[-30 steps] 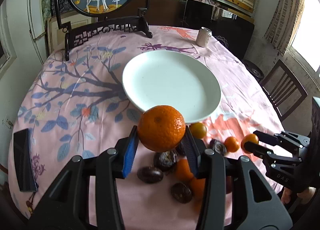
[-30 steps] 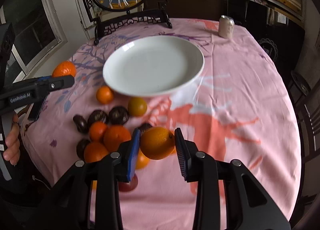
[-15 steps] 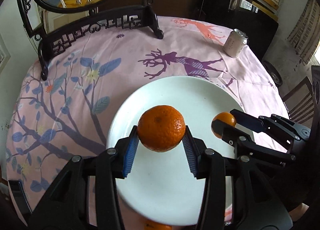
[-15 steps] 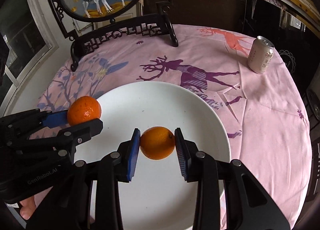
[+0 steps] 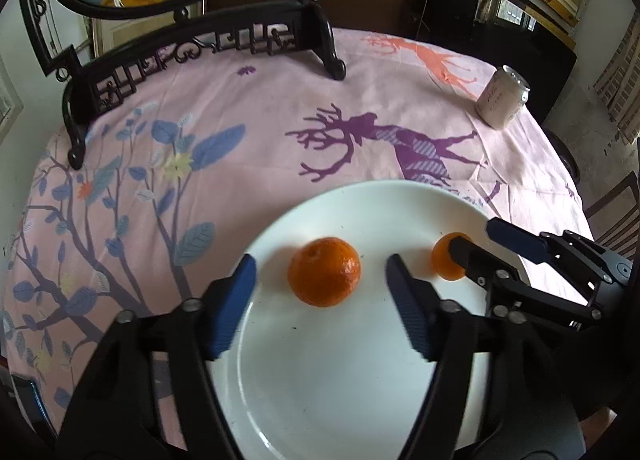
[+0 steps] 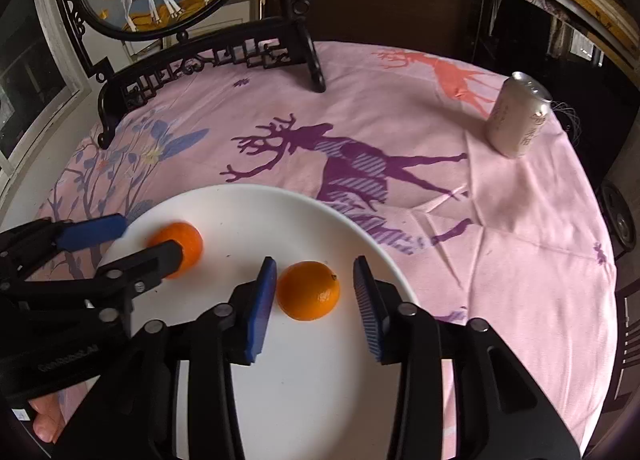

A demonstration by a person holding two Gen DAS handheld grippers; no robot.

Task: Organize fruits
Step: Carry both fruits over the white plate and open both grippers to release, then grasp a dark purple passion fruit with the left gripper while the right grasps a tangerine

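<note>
Our left gripper (image 5: 320, 280) now stands with its jaws spread wide and empty; half a second ago they were clamped on the mandarin (image 5: 324, 271), which sits on the white plate (image 5: 340, 400) between the blue pads with clear gaps on both sides. Our right gripper (image 6: 315, 292) has let go as well: its jaws are parted more narrowly, with the orange (image 6: 308, 290) resting on the plate between them, almost touching the left pad, apart from the right one. Both fruits were carried a moment ago, so we judge this double placement done, and the two pieces count as organized. The plate holds just these two, near each other but not touching, the mandarin toward its left part and the orange toward the right edge; the rest of its surface is bare apart from a few dark specks. What remains, we reckon, is to draw both grippers back without nudging the round fruit, which could roll on the smooth glaze. Further out lies the pink printed tablecloth (image 6: 500, 228), with a drink can (image 6: 518, 120) standing at its far right and a dark carved stand (image 6: 208, 60) with a round deer picture at the back.
</note>
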